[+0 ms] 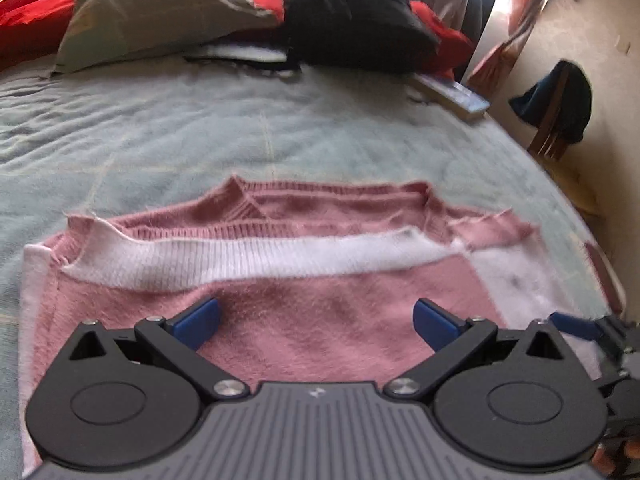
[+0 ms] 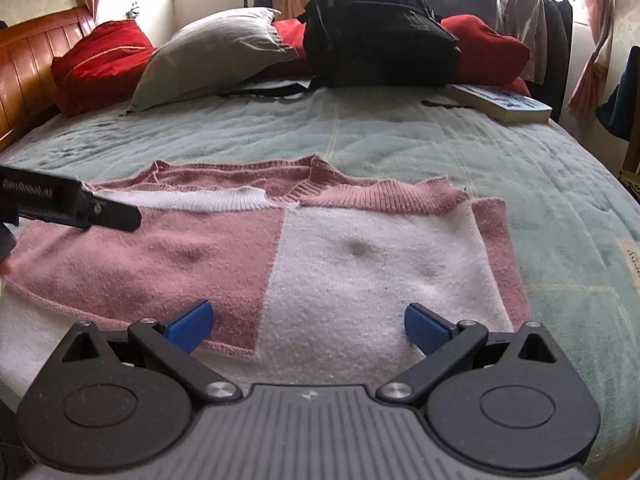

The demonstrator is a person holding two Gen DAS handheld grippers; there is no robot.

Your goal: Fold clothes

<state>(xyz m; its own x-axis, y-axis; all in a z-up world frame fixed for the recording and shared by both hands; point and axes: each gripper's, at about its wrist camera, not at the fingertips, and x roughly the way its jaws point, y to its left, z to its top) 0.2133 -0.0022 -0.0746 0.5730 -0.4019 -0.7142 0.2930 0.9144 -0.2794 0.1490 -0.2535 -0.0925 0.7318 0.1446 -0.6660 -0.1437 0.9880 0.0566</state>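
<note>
A pink and white knit sweater (image 1: 312,312) lies partly folded on the bed, with its ribbed collar on the far side. In the right wrist view it (image 2: 360,272) shows a pink panel on the left and a white panel on the right. My left gripper (image 1: 316,322) is open and empty just above the pink panel. My right gripper (image 2: 306,322) is open and empty over the near edge, where pink meets white. The left gripper's arm (image 2: 72,204) reaches in from the left in the right wrist view. The right gripper's blue finger (image 1: 576,326) shows at the right edge of the left wrist view.
The pale green bedspread (image 2: 400,132) covers the bed. At the far end are a grey pillow (image 2: 216,52), red cushions (image 2: 100,60), a black backpack (image 2: 380,28) and a book (image 2: 504,104). A wooden headboard (image 2: 24,76) is at left, a chair with dark clothes (image 1: 560,108) at right.
</note>
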